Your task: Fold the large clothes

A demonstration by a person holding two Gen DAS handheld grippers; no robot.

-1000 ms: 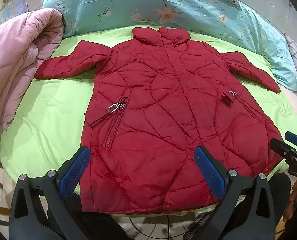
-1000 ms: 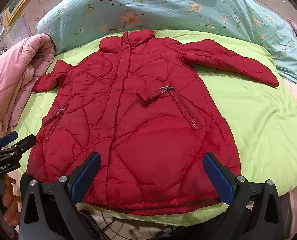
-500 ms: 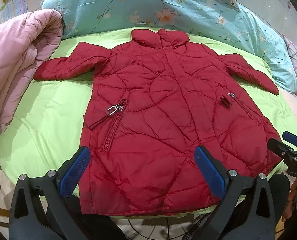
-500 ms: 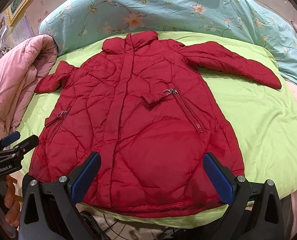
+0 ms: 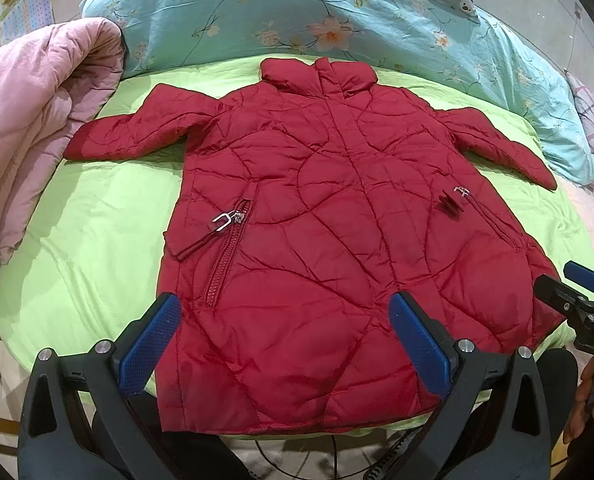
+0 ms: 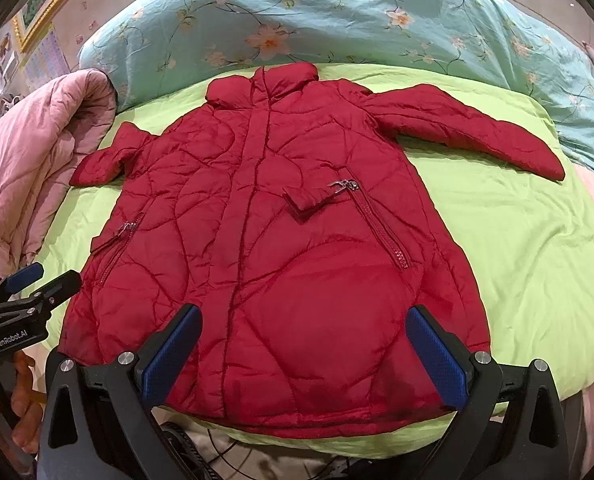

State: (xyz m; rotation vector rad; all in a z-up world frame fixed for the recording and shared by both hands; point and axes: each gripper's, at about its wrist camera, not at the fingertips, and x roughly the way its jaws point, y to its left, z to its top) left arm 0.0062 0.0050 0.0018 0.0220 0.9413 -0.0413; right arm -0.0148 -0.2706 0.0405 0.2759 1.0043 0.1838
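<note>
A red quilted coat (image 5: 317, 220) lies flat and face up on the lime green bedsheet (image 5: 93, 240), collar at the far side, both sleeves spread out. It also shows in the right wrist view (image 6: 277, 248). My left gripper (image 5: 285, 344) is open and empty, hovering above the coat's hem on its left half. My right gripper (image 6: 303, 356) is open and empty, above the hem on the coat's right half. Each gripper shows at the edge of the other's view: the right gripper (image 5: 577, 296) and the left gripper (image 6: 25, 292).
A pink quilt (image 5: 29, 128) is bunched at the bed's left side. A light blue floral duvet (image 5: 337, 20) lies along the far side behind the collar. The bed's near edge (image 6: 377, 440) runs just under the coat's hem, with cables below it.
Both grippers have pulled back and risen slightly, so the coat sits a little lower and smaller in view. The coat has not moved. Both grippers stay open.
</note>
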